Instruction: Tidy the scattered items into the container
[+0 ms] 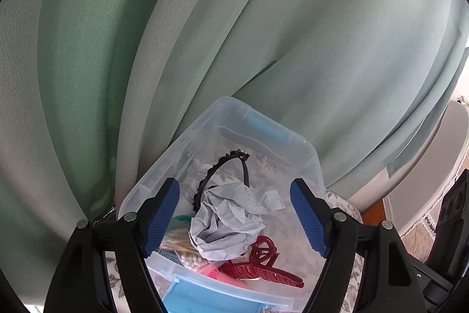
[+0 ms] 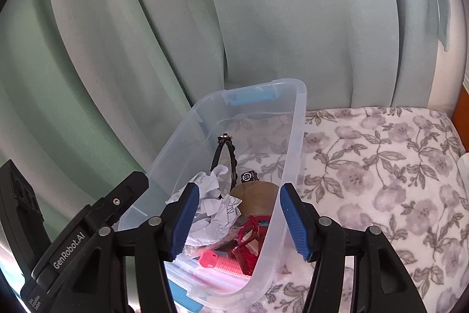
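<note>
A clear plastic container (image 1: 181, 143) (image 2: 299, 113) with blue latches stands on a floral cloth. In it lie a black headband (image 1: 217, 166) (image 2: 233, 163), crumpled paper (image 1: 222, 222) (image 2: 214, 207), a red claw clip (image 1: 261, 269) (image 2: 249, 236), cotton swabs (image 1: 193, 261), a pink item (image 2: 217, 260) and a brown roll (image 2: 255, 195). My left gripper (image 1: 234, 216) hangs open above the paper, holding nothing. My right gripper (image 2: 240, 220) is open and straddles the container's right wall. One finger is inside, one outside, and the pads are not pressing on it.
Pale green curtains (image 1: 205, 34) hang right behind the container. The floral cloth (image 2: 381, 166) stretches to the right of it, ending at an orange edge (image 2: 461, 104). The left gripper's black body (image 2: 88, 225) sits close on the container's left side.
</note>
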